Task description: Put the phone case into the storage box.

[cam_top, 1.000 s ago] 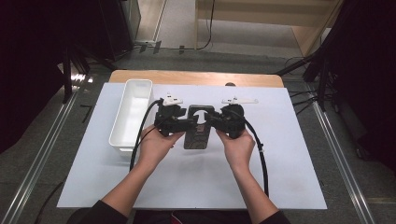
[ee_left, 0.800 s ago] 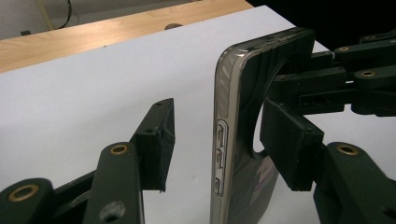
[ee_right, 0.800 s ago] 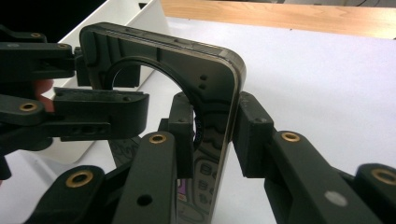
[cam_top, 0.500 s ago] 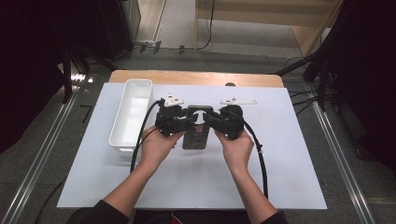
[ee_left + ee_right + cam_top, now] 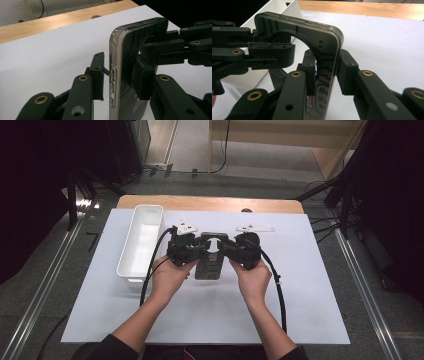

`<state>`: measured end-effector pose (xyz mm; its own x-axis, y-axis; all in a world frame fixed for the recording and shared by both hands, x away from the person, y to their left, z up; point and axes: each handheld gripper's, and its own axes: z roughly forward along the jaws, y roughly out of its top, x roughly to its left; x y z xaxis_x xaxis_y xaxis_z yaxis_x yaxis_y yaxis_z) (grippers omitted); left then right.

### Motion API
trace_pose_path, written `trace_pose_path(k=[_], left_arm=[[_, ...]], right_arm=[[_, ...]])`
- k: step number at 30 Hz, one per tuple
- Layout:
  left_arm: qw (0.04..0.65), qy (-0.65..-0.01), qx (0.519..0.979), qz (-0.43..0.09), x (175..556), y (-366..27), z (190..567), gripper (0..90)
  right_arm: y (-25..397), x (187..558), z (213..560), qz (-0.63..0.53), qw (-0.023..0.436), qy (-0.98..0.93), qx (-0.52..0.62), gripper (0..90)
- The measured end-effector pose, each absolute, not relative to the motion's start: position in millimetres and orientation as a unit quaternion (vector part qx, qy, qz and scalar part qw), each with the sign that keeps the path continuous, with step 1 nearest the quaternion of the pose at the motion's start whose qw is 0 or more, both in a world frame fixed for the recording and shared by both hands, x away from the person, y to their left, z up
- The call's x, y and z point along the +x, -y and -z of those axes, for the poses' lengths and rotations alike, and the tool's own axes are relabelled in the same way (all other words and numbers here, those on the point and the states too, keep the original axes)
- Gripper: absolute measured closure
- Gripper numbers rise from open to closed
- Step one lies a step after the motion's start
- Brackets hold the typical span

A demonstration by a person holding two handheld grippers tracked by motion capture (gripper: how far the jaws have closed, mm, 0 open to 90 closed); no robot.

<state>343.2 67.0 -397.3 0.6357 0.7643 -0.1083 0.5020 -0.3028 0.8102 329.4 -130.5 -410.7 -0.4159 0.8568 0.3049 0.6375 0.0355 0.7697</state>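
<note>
Two claws grip one phone (image 5: 210,262): left claw (image 5: 120,75) nearly closed across its edge, right claw (image 5: 328,68) clamped opposite.

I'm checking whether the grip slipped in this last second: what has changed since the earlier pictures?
Nothing has visibly moved. The left gripper and right gripper still clamp the phone from opposite sides over the middle of the white mat, at the same spot and angle. The white bin stays to their left, and both hands keep their hold.
</note>
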Motion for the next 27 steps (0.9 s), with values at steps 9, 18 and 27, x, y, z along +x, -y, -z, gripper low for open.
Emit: trace_pose_path(k=[9,18,27], left_arm=[[0.433,-0.405,0.790,-0.153,343.6,-66.7,398.1,70.8],[0.440,-0.404,0.790,-0.137,345.4,-68.5,398.8,72.3],[0.443,-0.401,0.791,-0.133,345.9,-69.1,398.6,73.3]], right_arm=[[128.5,329.2,410.8,-0.455,0.119,-0.708,0.527,69.9],[128.1,328.0,409.9,-0.450,0.128,-0.712,0.524,69.4],[130.1,328.8,410.1,-0.454,0.123,-0.712,0.521,67.9]])
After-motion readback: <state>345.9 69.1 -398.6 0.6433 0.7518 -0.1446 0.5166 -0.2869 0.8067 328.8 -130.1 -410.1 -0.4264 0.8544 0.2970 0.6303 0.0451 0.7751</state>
